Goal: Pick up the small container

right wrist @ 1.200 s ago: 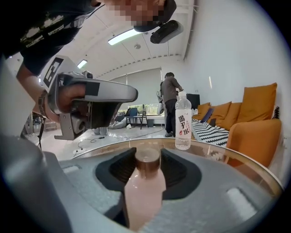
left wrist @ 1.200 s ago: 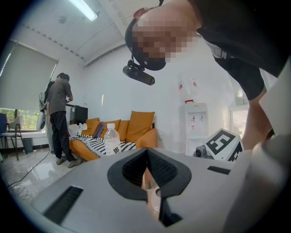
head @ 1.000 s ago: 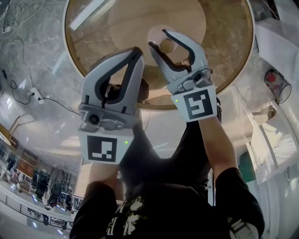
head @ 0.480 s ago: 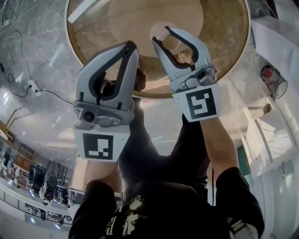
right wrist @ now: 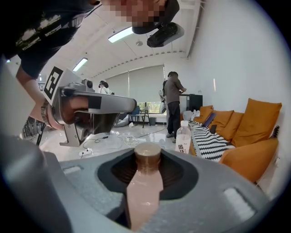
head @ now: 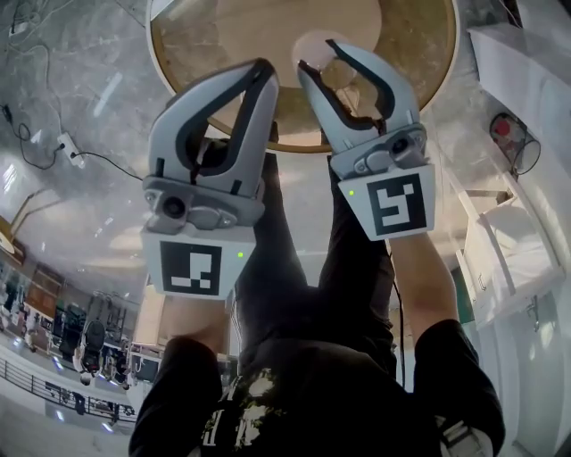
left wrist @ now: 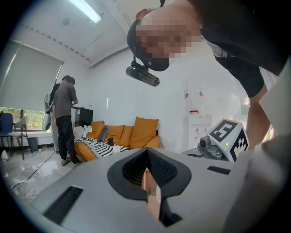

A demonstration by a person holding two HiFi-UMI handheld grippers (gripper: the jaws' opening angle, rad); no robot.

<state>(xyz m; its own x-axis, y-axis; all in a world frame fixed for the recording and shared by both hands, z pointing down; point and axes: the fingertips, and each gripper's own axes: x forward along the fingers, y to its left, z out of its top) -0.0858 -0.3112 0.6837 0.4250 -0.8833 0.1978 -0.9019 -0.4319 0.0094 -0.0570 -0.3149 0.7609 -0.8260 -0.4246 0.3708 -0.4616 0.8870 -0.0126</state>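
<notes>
While both grippers are held up over the person's legs, the right gripper has its jaws clamped on the small container, a pale pink bottle with a brown cap that stands upright between the ribbed pads. In the head view the bottle sits at about 1 o'clock, above the near edge of the round wooden table, which fills the 12 o'clock part of the picture. The left gripper is just beside the right one, at about 11 o'clock; its jaws are pressed together at the tips and hold nothing.

The floor is glossy grey marble that mirrors the ceiling lamps. A white power strip with a dark cable lies on it at 9 o'clock. White shelving stands at 3 o'clock.

In the left gripper view an orange sofa stands against the white wall at the centre, with a black-and-white striped blanket on it. A person stands at 9 o'clock, back turned. A strip light runs along the ceiling at 11 o'clock. In the right gripper view a clear water bottle stands upright just past the jaws at 2 o'clock.
</notes>
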